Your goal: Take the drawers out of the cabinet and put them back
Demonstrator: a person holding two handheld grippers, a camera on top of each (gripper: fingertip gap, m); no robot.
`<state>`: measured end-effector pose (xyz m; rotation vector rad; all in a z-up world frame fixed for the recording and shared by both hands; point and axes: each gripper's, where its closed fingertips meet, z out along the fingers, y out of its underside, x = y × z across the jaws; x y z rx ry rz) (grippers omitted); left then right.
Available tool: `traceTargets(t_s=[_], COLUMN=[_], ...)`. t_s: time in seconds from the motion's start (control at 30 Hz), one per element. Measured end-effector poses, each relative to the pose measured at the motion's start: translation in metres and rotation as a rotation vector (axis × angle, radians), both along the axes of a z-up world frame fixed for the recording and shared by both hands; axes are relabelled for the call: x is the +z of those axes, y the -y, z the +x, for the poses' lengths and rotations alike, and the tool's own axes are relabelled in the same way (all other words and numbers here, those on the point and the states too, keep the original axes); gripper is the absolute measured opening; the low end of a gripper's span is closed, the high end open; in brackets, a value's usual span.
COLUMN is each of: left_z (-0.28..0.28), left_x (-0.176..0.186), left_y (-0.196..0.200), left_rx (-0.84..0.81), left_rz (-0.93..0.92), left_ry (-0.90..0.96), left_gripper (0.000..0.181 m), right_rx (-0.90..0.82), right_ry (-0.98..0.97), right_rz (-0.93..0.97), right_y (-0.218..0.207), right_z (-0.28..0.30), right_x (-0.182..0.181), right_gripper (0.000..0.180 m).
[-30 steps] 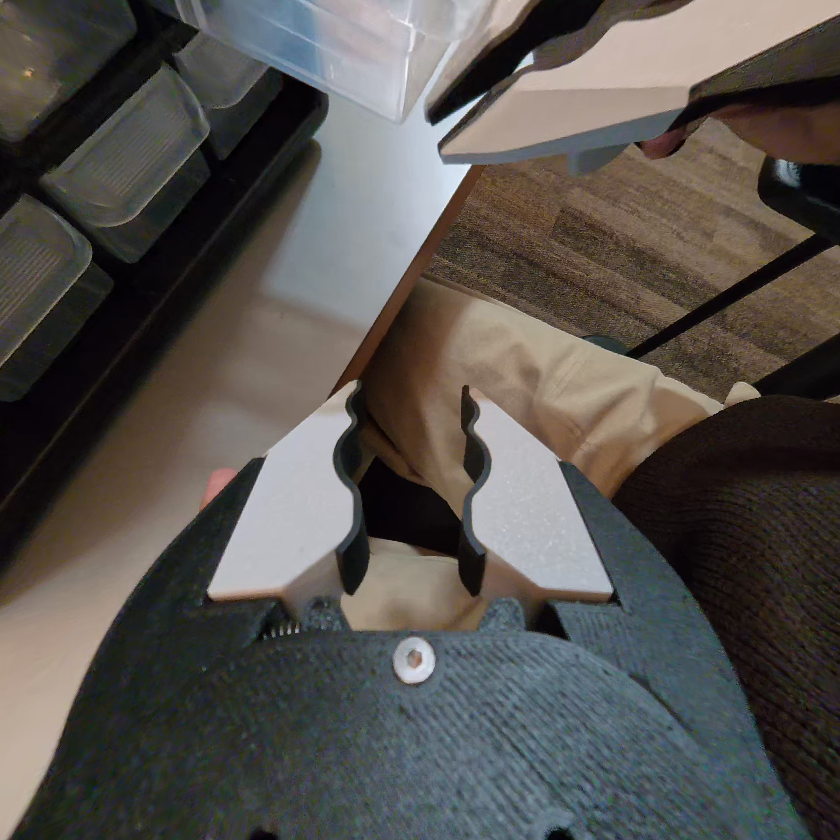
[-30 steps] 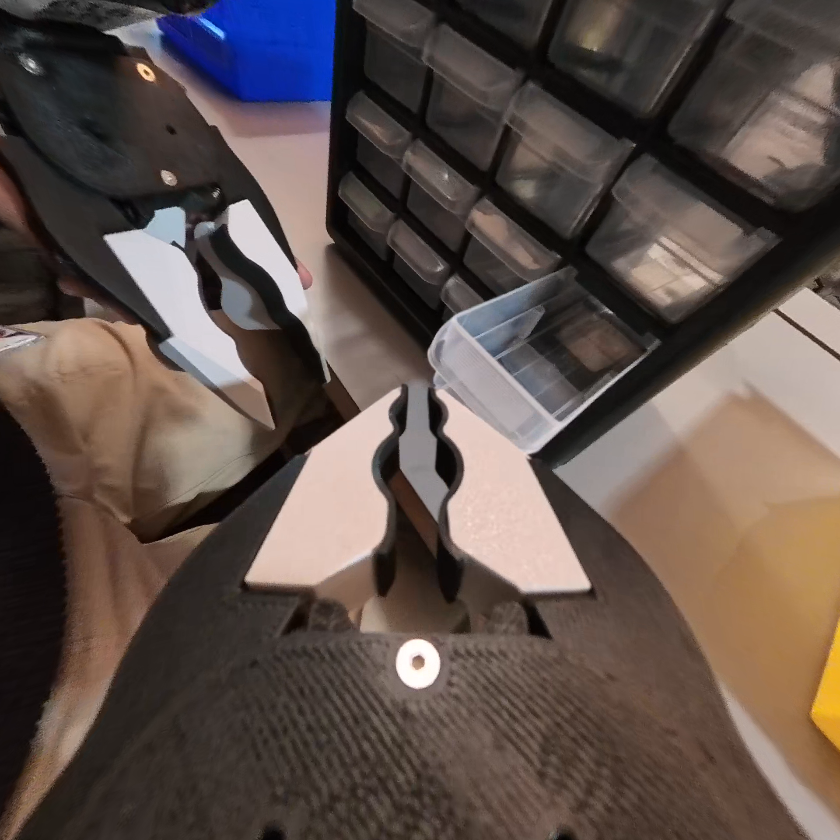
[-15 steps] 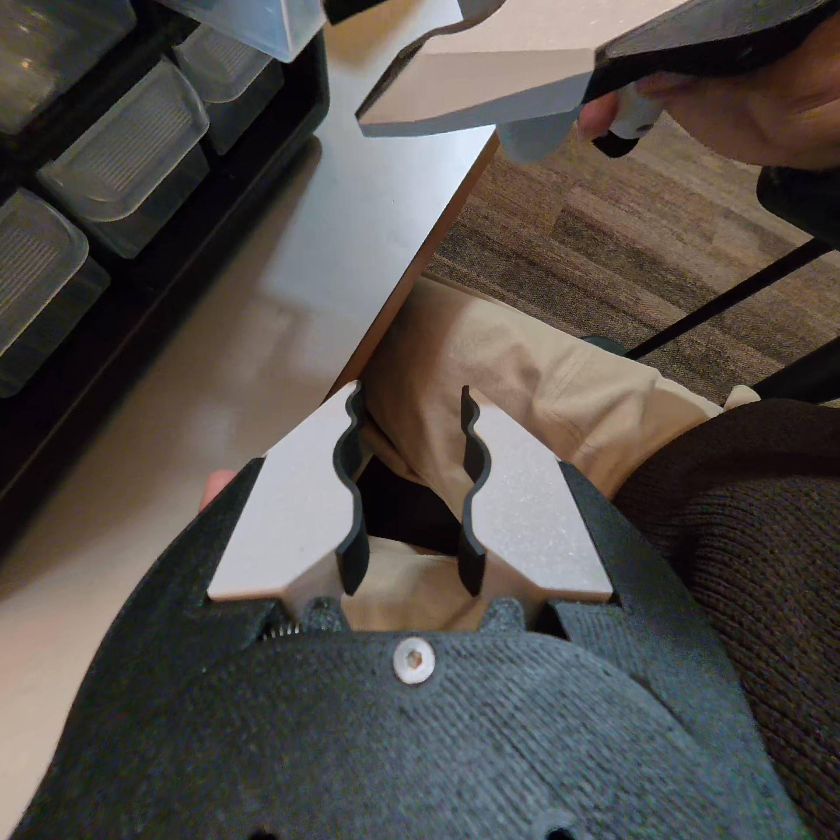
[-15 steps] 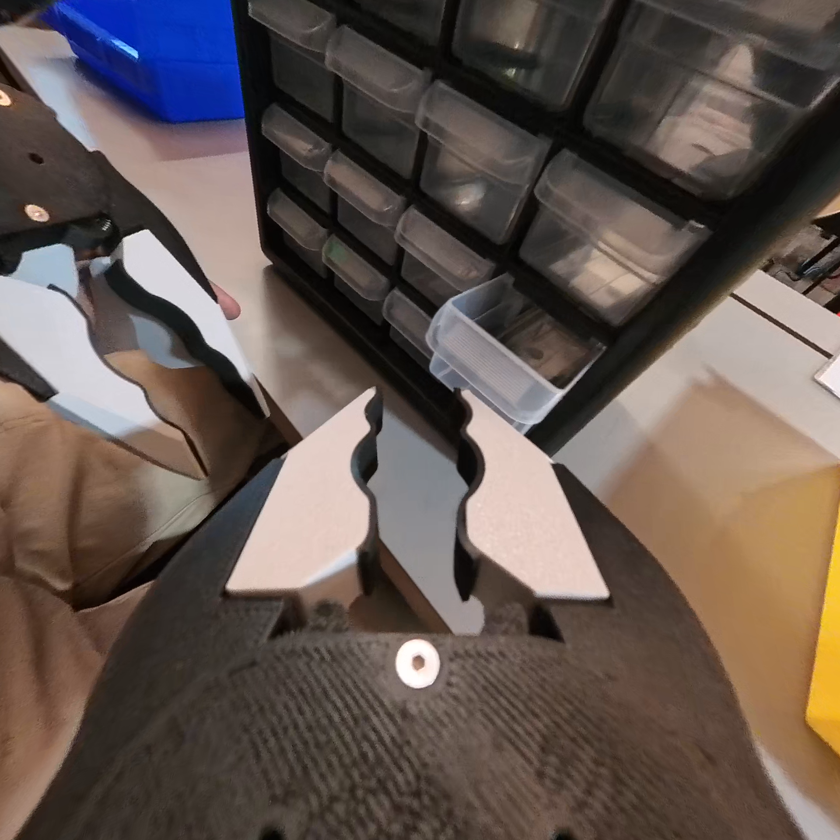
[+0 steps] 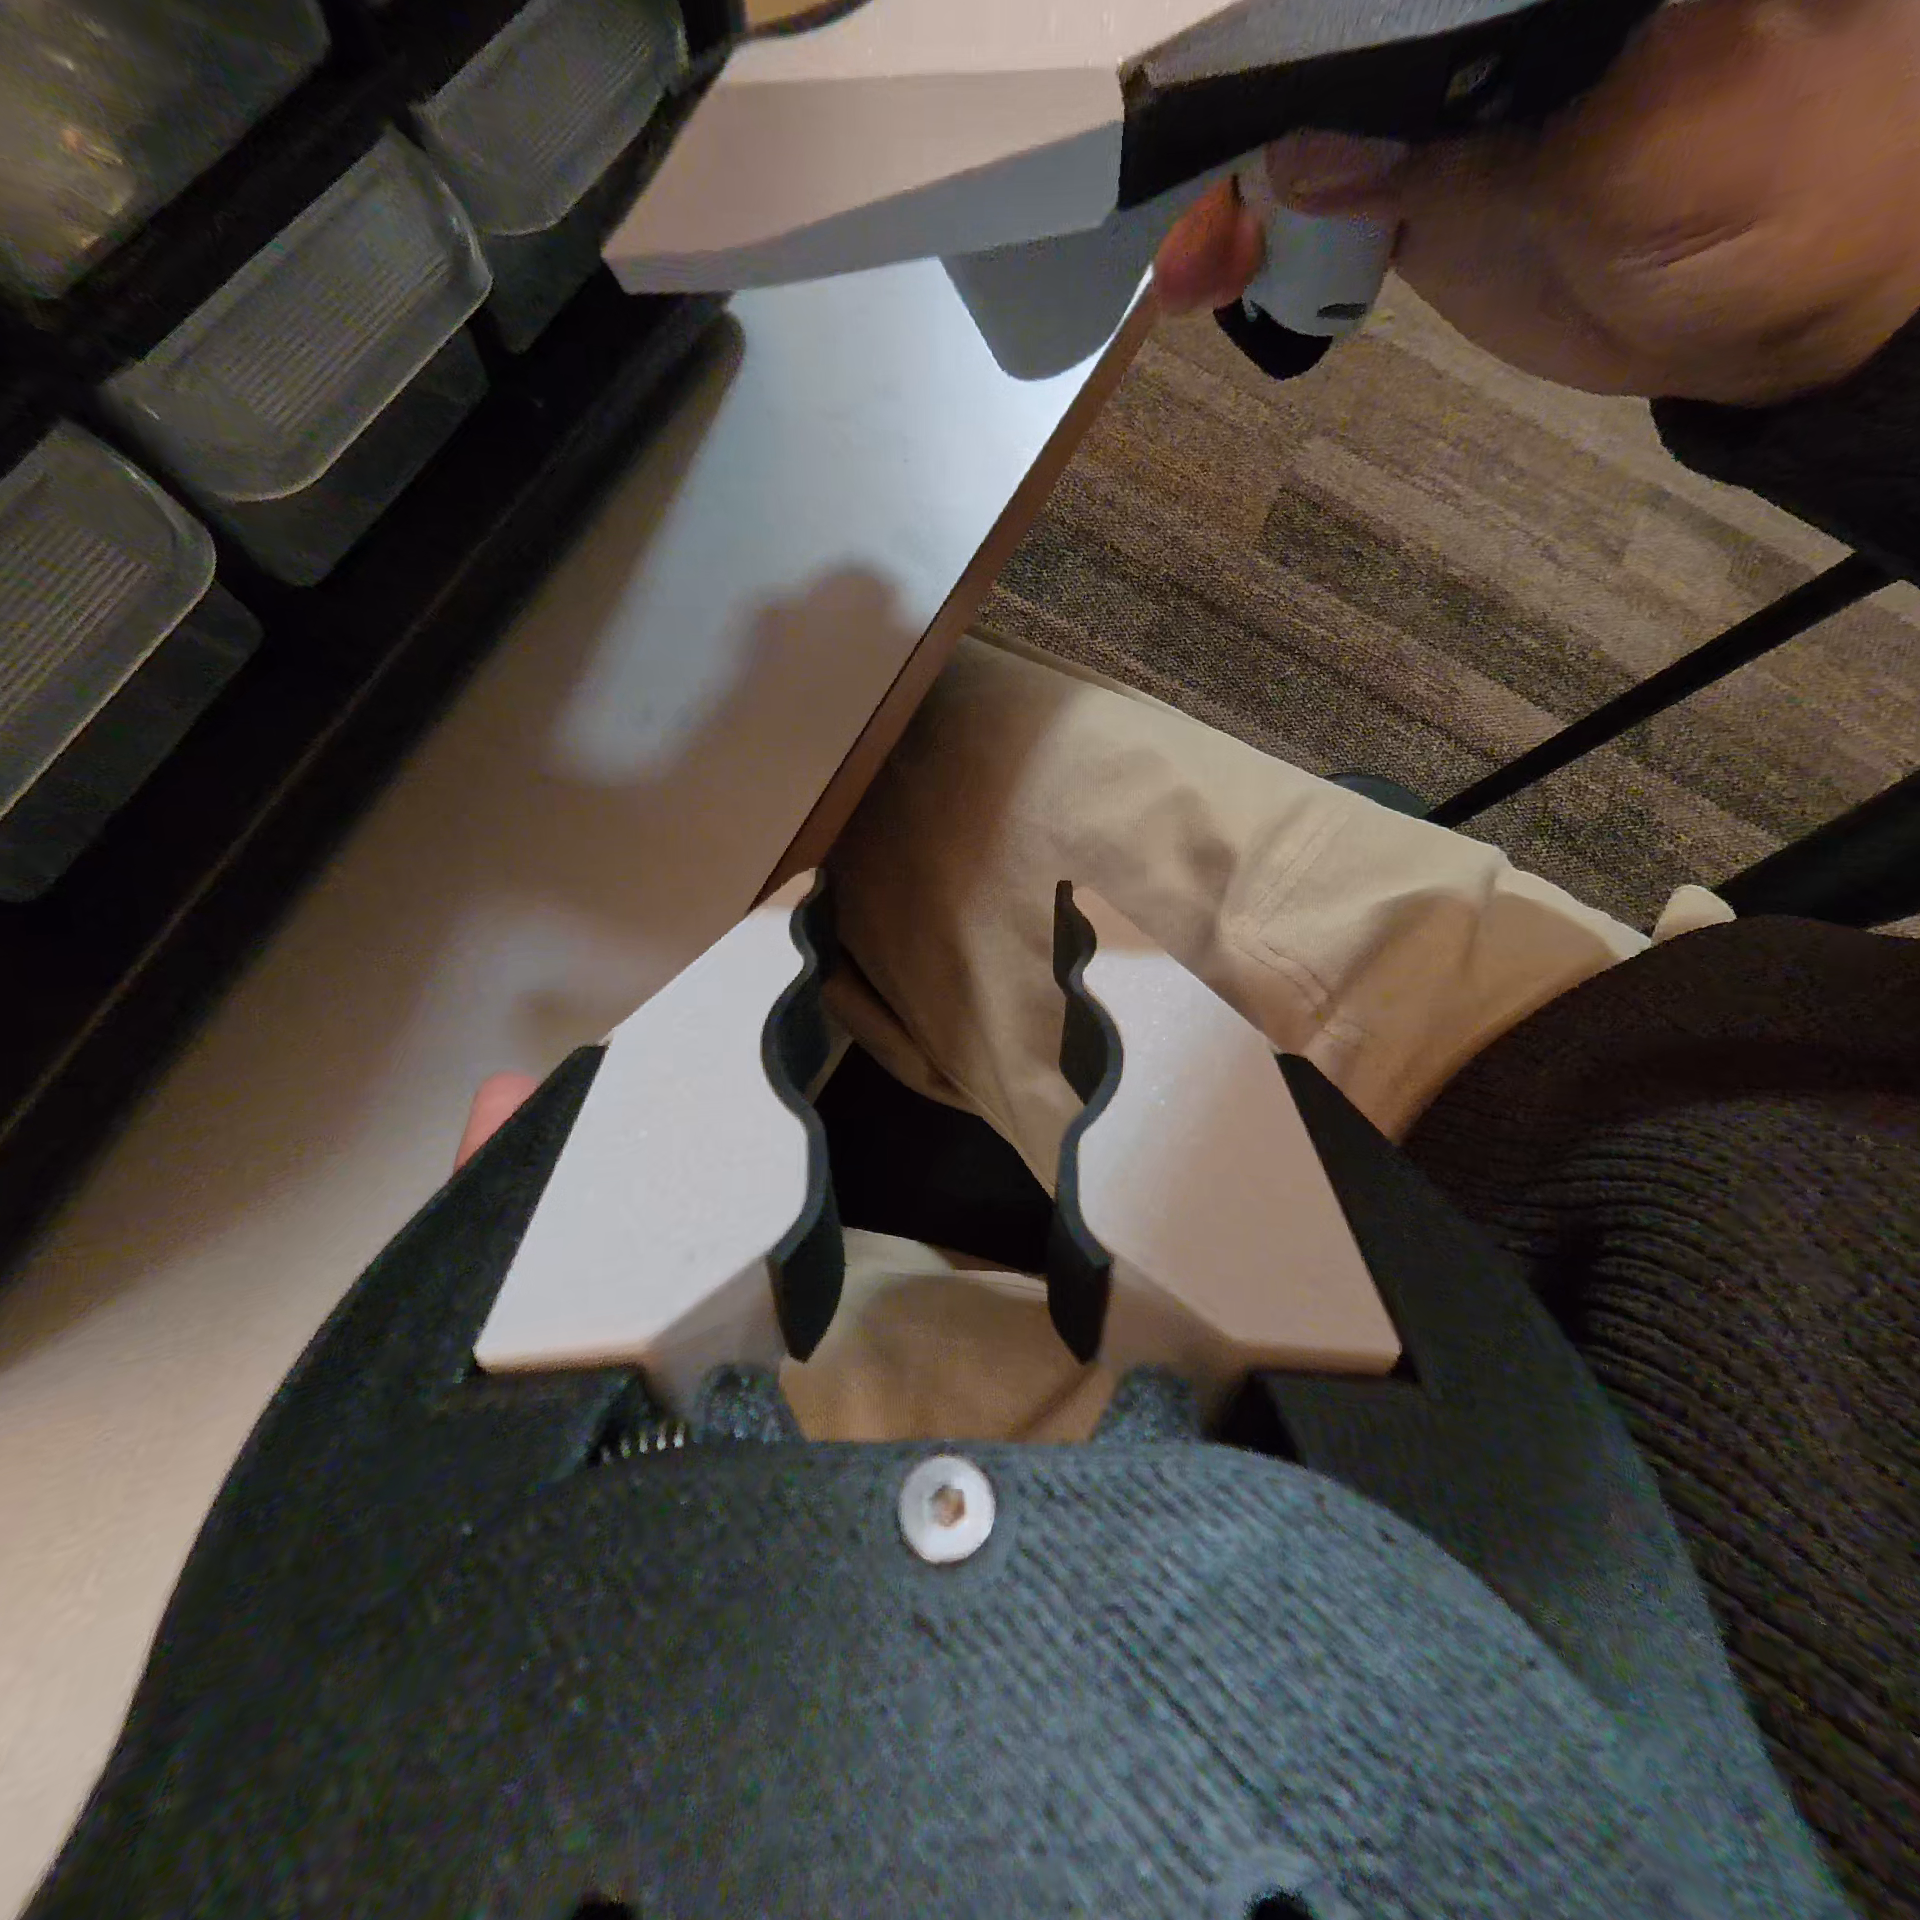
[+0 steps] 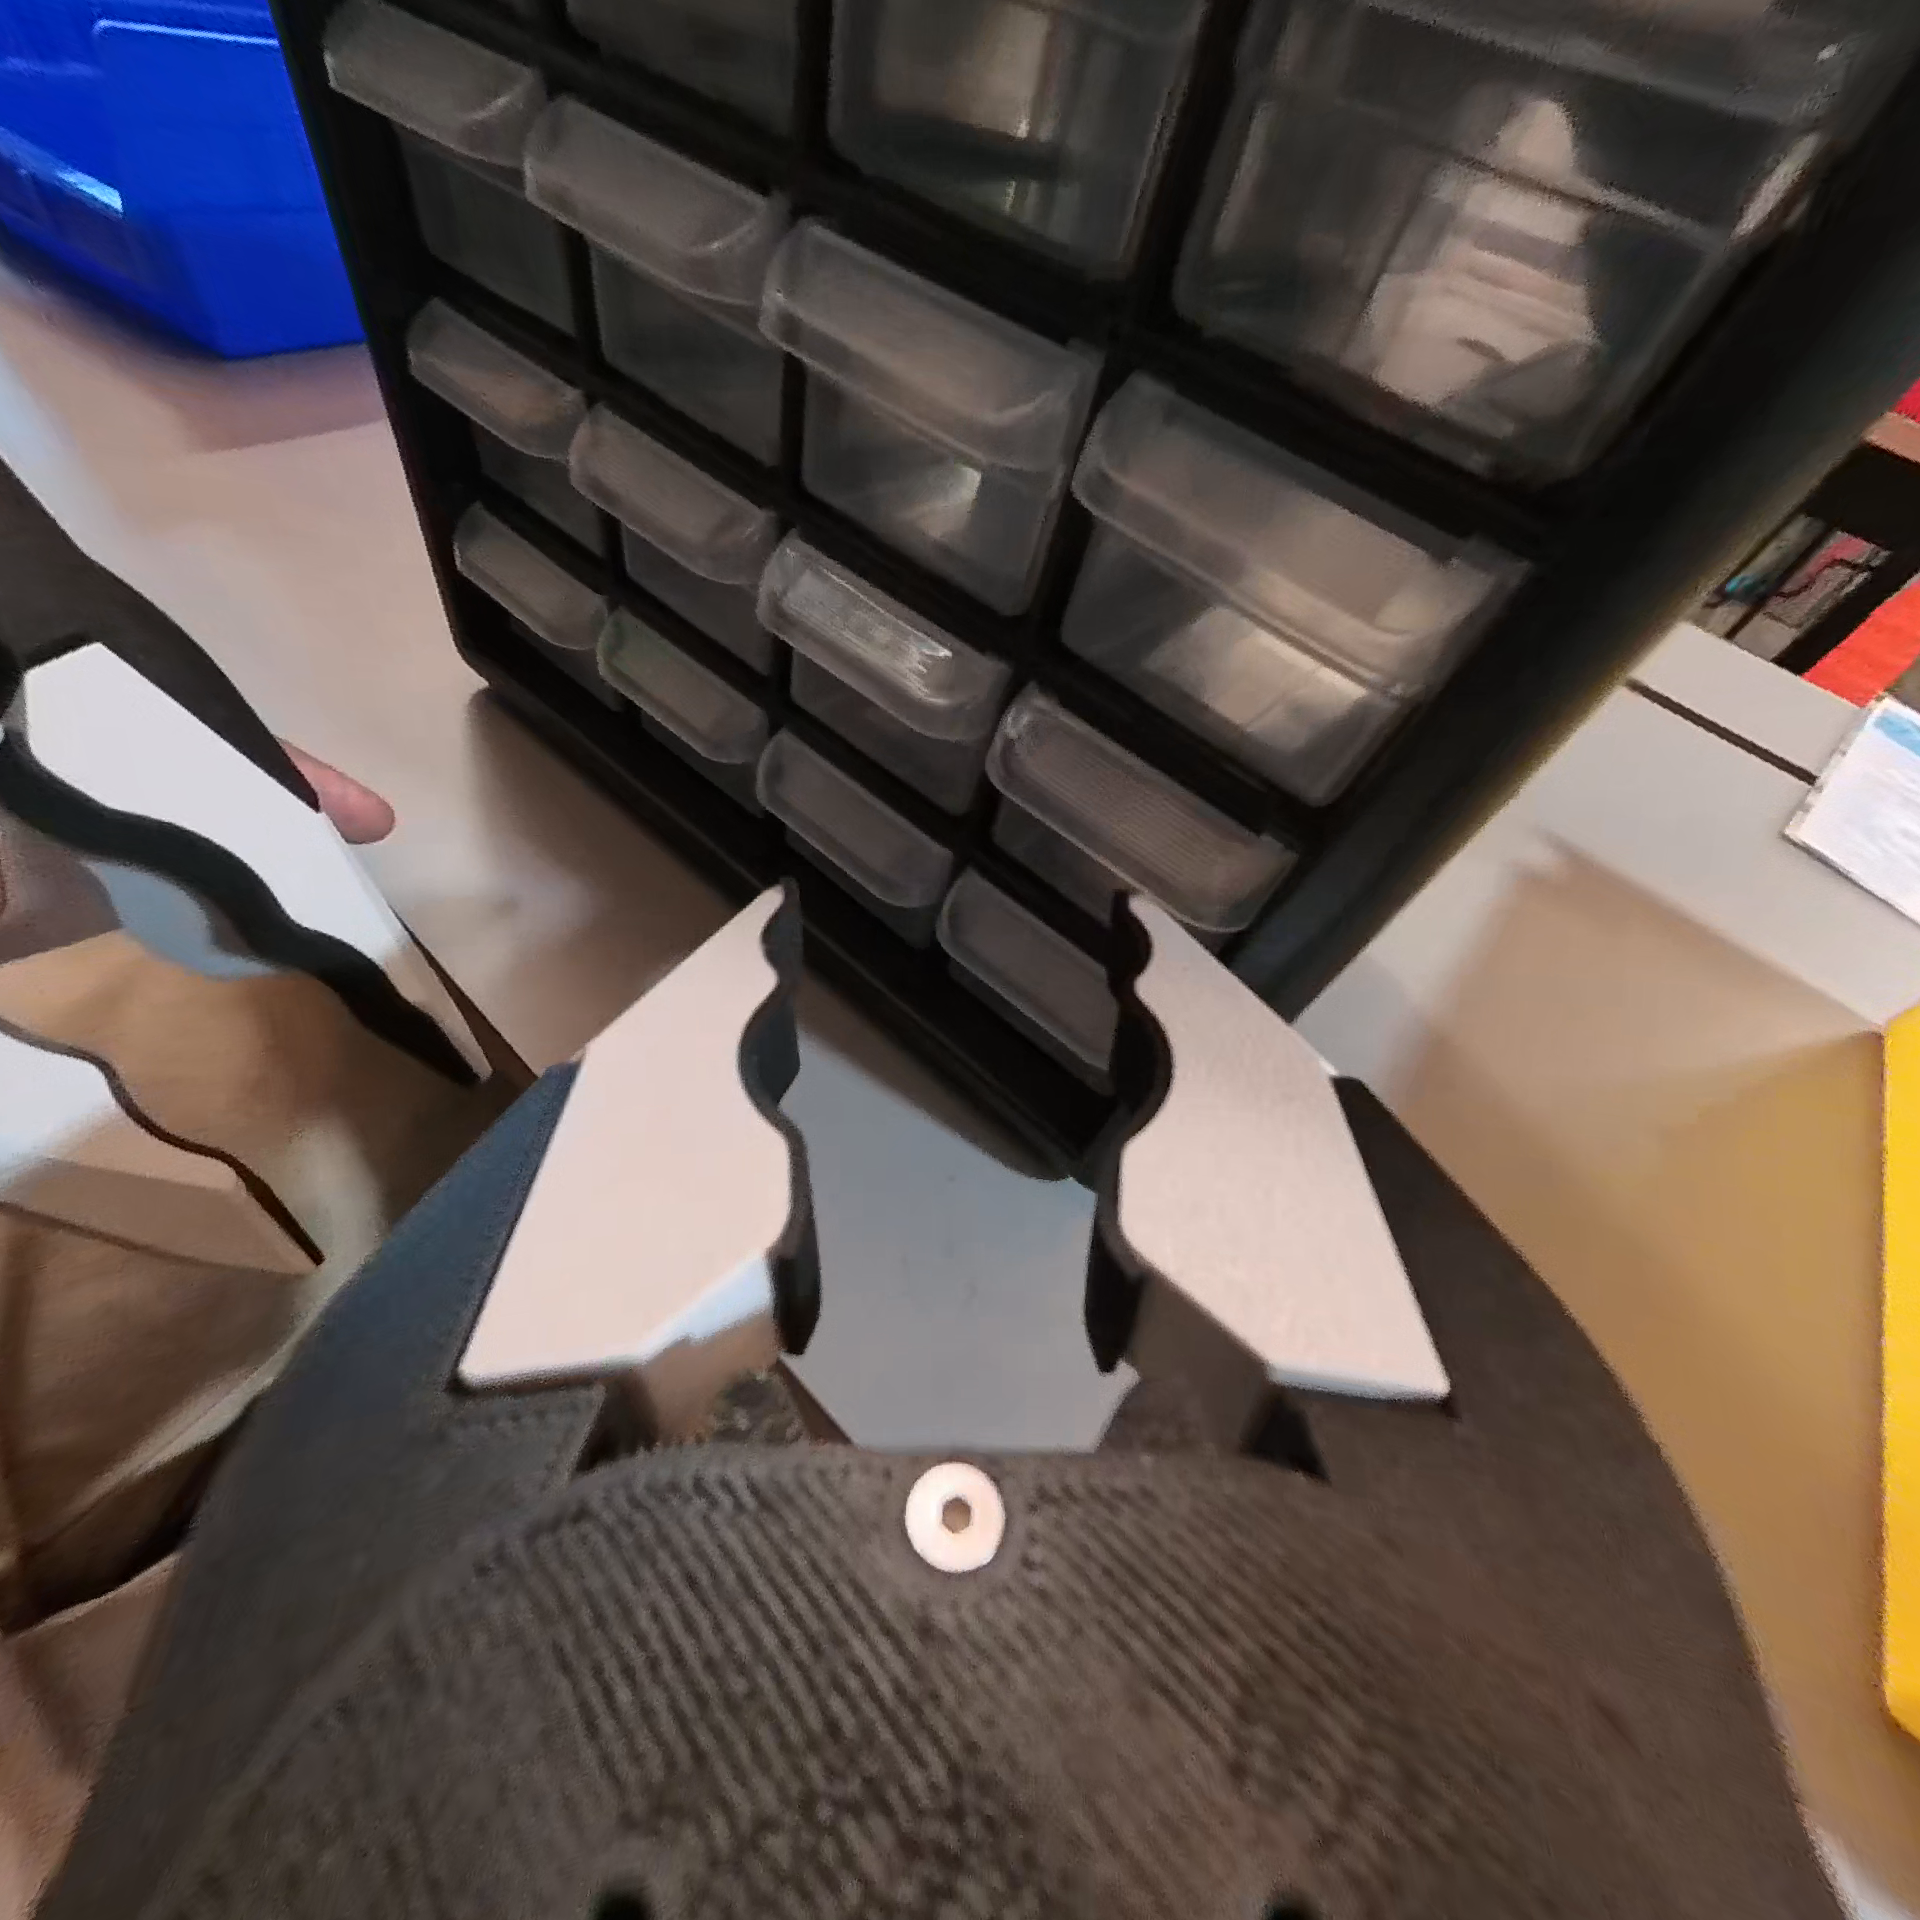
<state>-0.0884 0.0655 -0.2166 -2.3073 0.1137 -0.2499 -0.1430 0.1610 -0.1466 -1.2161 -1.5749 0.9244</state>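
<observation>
The right gripper (image 6: 951,1081) was held with its jaws spread and nothing between them, low in front of the cabinet (image 6: 1382,904), just short of the bottom-right drawer (image 6: 1023,961). The likeliest fault from there was judged to be a misaligned approach: the bottom drawers were packed close, so a drawer beside the intended one could be caught by a fingertip, or a lip pinched only at its corner, and the drawer could then be skewed in its slot and jammed. A hard pull was also judged risky, since the cabinet stood free on the table (image 6: 499,894) and could be dragged forward or tipped toward the table's edge. The left gripper (image 5: 940,1039) was held likewise spread and empty, well apart from the cabinet, off the table's edge and over the person's lap; no bracing of the cabinet was offered by it. Motion blur was seen in the right wrist view, so fine gaps could not be told. The cabinet was seen as a black frame with rows of clear ribbed drawers (image 6: 883,644), small ones at its left and bottom, larger ones at its upper right; every visible drawer appeared seated flush. A blue bin (image 6: 135,177) lay beyond the cabinet's left side, and a yellow object (image 6: 1901,1351) lay to its right.
</observation>
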Motion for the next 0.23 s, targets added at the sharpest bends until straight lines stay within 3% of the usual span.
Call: traceTargets(t_s=[0.23], left_z=[-0.004], left_x=[-0.004], left_y=[0.0], left_rx=[0.01], left_rz=[-0.008], left_ry=[-0.017], left_gripper=[0.038], right_rx=[0.098], right_ry=[-0.012], right_rz=[-0.095], right_y=[0.024], right_z=[0.018], right_x=[0.017], right_gripper=[0.086])
